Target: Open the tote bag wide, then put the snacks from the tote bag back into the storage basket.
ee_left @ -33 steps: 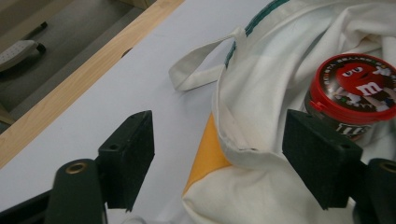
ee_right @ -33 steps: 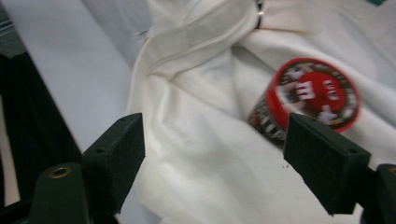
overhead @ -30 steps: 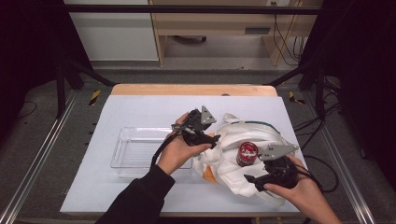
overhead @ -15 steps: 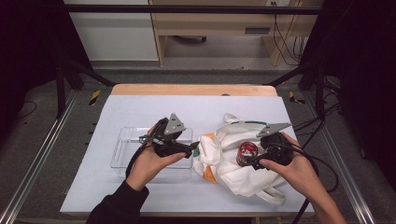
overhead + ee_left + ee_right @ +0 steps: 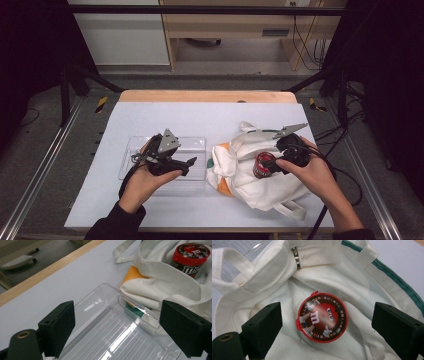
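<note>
One red-lidded round candy tub [image 5: 261,165] lay in one white cloth bag [image 5: 240,172], beside one clear plastic tray [image 5: 197,145]. Your left gripper [image 5: 192,161] had moved from the bag to over the tray, jaws just opening, empty; your right gripper [image 5: 270,164] stood released above the tub.

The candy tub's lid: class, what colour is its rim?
Red, around a brown printed face; the lid shows best in the right gripper view.

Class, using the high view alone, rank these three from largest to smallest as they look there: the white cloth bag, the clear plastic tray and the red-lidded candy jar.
1. white cloth bag: covers the most area, slightly more than the tray.
2. clear plastic tray: close behind, and partly hidden by the left gripper, so this ranking is unsure.
3. red-lidded candy jar: plainly the smallest.
</note>
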The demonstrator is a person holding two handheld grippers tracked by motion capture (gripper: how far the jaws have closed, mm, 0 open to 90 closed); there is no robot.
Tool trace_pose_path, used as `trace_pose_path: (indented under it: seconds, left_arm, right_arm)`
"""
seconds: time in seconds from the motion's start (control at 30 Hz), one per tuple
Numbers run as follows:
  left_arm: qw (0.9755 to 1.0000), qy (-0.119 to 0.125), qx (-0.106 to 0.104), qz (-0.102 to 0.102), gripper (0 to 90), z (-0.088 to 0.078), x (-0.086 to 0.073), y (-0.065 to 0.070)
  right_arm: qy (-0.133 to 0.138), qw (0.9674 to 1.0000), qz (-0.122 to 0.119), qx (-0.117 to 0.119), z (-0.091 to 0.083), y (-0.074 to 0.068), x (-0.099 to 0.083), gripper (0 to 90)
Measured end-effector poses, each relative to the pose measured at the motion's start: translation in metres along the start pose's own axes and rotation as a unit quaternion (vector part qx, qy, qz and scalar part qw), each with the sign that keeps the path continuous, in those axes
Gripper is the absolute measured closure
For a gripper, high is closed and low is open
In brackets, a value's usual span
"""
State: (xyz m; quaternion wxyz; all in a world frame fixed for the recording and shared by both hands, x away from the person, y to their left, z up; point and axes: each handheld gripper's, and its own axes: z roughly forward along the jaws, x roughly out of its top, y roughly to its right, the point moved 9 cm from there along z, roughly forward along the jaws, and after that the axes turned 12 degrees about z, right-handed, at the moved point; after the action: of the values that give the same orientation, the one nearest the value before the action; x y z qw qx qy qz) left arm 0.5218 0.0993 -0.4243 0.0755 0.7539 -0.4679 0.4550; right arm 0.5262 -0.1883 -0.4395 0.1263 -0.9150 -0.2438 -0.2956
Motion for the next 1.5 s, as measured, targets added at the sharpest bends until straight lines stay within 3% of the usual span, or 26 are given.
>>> trace_pose_path:
  seconds: [0.1, 0.3, 0.4, 0.43, 0.7, 0.8, 0.83, 1.1, 1.3, 1.5]
  left_arm:
    - [0.9999, -0.009, 0.010, -0.002, 12.8, -0.008, -0.011, -0.005]
    - [0.9982, -0.017, 0.046, -0.035, 10.3, -0.026, -0.036, -0.026]
    - [0.9972, -0.023, 0.056, -0.044, 10.1, -0.030, -0.046, -0.029]
    - [0.9899, -0.029, 0.088, -0.108, 9.5, -0.031, -0.051, -0.025]
    - [0.9899, -0.019, 0.092, -0.106, 7.7, -0.043, -0.059, -0.030]
    - [0.9880, -0.018, 0.098, -0.118, 7.7, -0.046, -0.064, -0.038]
    - [0.9952, -0.014, 0.075, -0.061, 7.7, -0.046, -0.065, -0.046]
    - [0.9949, -0.011, 0.072, -0.070, 7.7, -0.050, -0.066, -0.049]
    - [0.9944, -0.009, 0.076, -0.072, 7.7, -0.055, -0.067, -0.054]
    - [0.9937, -0.009, 0.080, -0.077, 8.0, -0.059, -0.072, -0.059]
  right_arm:
    - [0.001, 1.0000, 0.002, 0.003, 0.000, 0.001, 0.000, 10.7]
    - [-0.005, 1.0000, -0.006, 0.001, -0.001, -0.002, 0.005, 10.8]
    - [-0.007, 1.0000, -0.005, 0.004, 0.000, -0.004, 0.007, 10.4]
    - [-0.012, 0.9999, -0.010, 0.002, 0.002, -0.004, 0.008, 10.7]
    - [-0.035, 0.9990, -0.026, -0.006, 0.006, -0.011, 0.008, 12.4]
    - [-0.044, 0.9986, -0.029, -0.008, 0.009, -0.012, 0.006, 11.7]
    - [-0.045, 0.9985, -0.029, -0.009, 0.010, -0.013, 0.005, 11.6]
    - [-0.069, 0.9970, -0.034, -0.009, 0.022, -0.010, 0.000, 11.9]
    - [-0.090, 0.9944, -0.052, -0.020, 0.032, -0.006, -0.004, 13.0]
    - [-0.110, 0.9916, -0.067, -0.008, 0.041, -0.001, -0.010, 12.9]
